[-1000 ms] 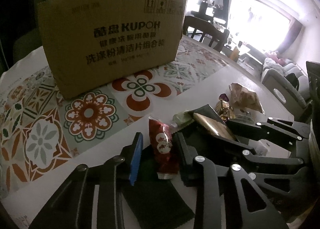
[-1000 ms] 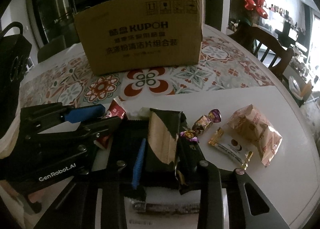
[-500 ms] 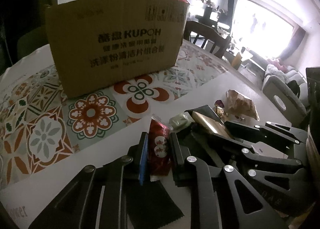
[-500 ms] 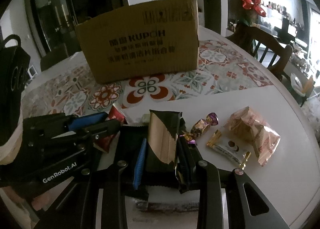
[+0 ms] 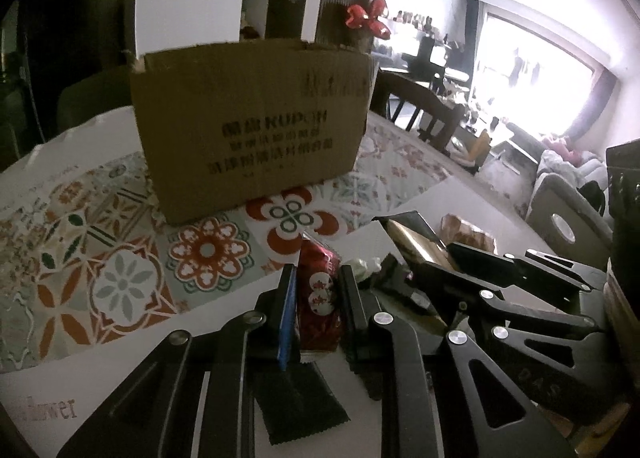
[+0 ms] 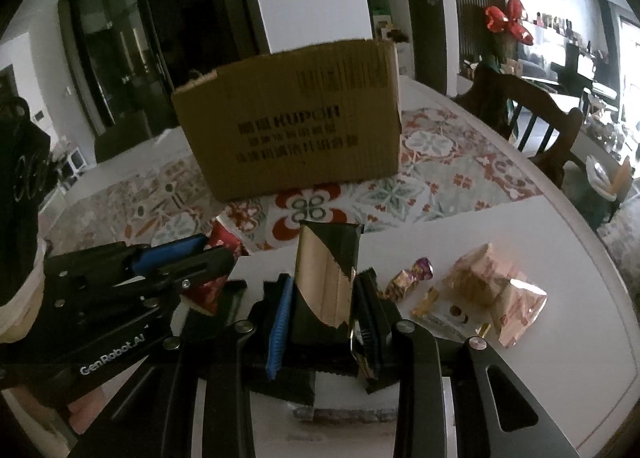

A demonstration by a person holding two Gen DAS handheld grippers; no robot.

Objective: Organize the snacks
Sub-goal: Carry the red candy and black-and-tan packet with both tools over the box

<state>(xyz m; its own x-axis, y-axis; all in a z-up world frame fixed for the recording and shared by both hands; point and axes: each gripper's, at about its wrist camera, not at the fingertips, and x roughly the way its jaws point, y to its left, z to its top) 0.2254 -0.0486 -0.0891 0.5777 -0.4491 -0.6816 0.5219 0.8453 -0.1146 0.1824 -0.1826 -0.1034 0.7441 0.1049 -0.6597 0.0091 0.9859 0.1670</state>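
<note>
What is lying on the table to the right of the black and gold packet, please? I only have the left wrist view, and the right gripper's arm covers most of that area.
Observer: In the right wrist view, a small twisted candy with purple ends lies just right of the right gripper.
Operator: Thank you. Is there anything beyond it?
Observer: Yes, a flat gold-edged sachet lies beside the candy, nearer the table edge.
Operator: And the pale bag that I can barely see?
Observer: That crinkled pinkish-gold bag lies furthest right, touching the sachet.
Operator: Is the black and gold packet gripped?
Observer: Yes, the black and gold packet stands upright, clamped between the pads.
</note>
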